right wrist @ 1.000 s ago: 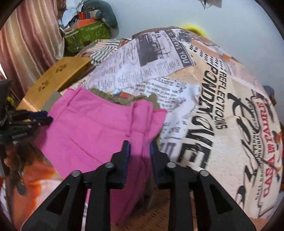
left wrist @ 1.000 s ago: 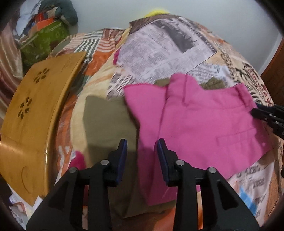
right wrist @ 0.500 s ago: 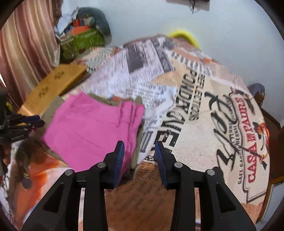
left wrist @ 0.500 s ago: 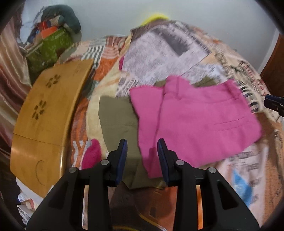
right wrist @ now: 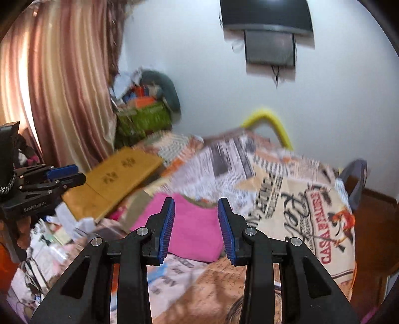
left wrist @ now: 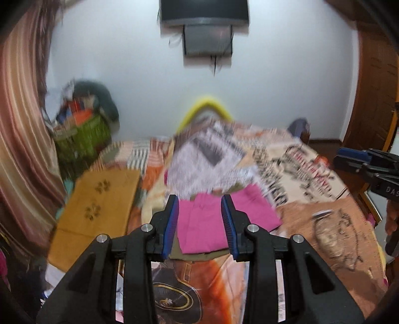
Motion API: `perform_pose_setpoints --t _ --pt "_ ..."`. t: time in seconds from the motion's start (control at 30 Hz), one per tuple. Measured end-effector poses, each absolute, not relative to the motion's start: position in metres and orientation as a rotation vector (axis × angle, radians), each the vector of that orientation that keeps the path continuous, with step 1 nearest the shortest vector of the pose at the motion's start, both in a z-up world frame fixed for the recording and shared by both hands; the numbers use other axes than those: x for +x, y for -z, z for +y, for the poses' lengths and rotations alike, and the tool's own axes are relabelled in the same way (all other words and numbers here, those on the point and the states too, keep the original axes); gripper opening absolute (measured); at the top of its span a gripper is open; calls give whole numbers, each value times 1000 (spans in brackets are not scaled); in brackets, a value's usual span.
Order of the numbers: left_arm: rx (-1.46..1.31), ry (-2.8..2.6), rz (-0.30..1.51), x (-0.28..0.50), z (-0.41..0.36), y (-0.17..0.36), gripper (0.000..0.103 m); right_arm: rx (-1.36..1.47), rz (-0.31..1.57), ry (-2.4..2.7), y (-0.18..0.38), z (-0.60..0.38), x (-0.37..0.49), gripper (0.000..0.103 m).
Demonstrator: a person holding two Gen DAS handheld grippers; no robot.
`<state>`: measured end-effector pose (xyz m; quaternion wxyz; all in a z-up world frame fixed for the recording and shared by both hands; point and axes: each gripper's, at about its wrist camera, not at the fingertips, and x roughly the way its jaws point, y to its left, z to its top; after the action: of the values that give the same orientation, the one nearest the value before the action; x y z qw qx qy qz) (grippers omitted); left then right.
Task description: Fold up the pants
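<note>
The pink pants point(left wrist: 214, 221) lie folded flat on the bed, on top of an olive garment point(left wrist: 199, 255). They also show in the right wrist view point(right wrist: 197, 224). My left gripper point(left wrist: 200, 224) is open and empty, held well above and back from the pants. My right gripper point(right wrist: 195, 226) is open and empty, also raised clear of them. Each gripper shows at the edge of the other's view: the right one point(left wrist: 369, 169) and the left one point(right wrist: 49, 182).
A newspaper-print bedcover point(left wrist: 299, 164) covers the bed. A wooden lap table point(left wrist: 97, 206) lies at the bed's left side. A green basket point(left wrist: 82, 134) of clothes and a curtain point(left wrist: 22, 124) stand at the left. A TV point(left wrist: 204, 12) hangs on the wall.
Both grippers have pulled up and back from the pants, and the right one has opened wider. The views now take in the wall and the TV. The pants stay folded on the bed.
</note>
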<state>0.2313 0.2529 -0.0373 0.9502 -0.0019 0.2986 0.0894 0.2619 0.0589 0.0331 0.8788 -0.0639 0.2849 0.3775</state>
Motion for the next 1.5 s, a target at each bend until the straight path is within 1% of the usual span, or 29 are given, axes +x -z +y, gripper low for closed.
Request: perform_pose_setpoints --t 0.17,0.3,0.37,0.53,0.6,0.63,0.67,0.73,0.8,0.83,0.87,0.9,0.93,0.97,1.03,1.07,1.13,1.5 --pt "9 -170 464 168 218 -11 35 -78 460 -829 -77 36 205 32" --pt "9 -176 358 118 194 -37 37 -37 367 -852 -96 21 164 32" --pt "-1 -168 313 97 184 -45 47 -12 327 -868 -101 14 144 32" --pt "-6 -188 228 52 162 -54 50 -5 240 -870 -104 6 105 33" --pt "-24 -192 208 39 157 -56 54 5 215 -868 -103 2 94 43" --pt "-35 -188 196 33 154 -57 55 10 200 -862 -103 0 90 53" --pt "-41 -186 187 28 152 -58 57 15 184 -856 -103 -2 85 58" --pt "-37 -196 162 17 144 -59 60 26 166 -842 -104 -5 80 64" --pt "-28 -201 147 10 139 -59 69 39 161 -838 -105 -8 77 70" --pt "-27 -200 140 6 136 -59 77 43 158 -833 -104 -9 76 75" --pt "-27 -202 133 2 133 -60 86 39 153 -823 -104 -10 76 78" --pt "-26 -202 126 0 131 -59 91 31 150 -818 -105 -10 74 79" --pt "-24 -208 117 -3 130 -60 99 24 149 -811 -105 -10 72 83" --pt "-25 -213 111 -6 128 -60 102 18 150 -800 -105 -10 74 87" --pt "-28 -212 112 -7 128 -59 102 24 146 -792 -106 -15 68 91" --pt "-29 -208 117 -8 127 -59 102 30 146 -787 -106 -16 68 96" --pt "-29 -207 125 -8 125 -57 102 41 137 -772 -106 -19 66 103" --pt "-19 -202 140 -7 120 -49 103 50 147 -760 -102 -25 62 103"
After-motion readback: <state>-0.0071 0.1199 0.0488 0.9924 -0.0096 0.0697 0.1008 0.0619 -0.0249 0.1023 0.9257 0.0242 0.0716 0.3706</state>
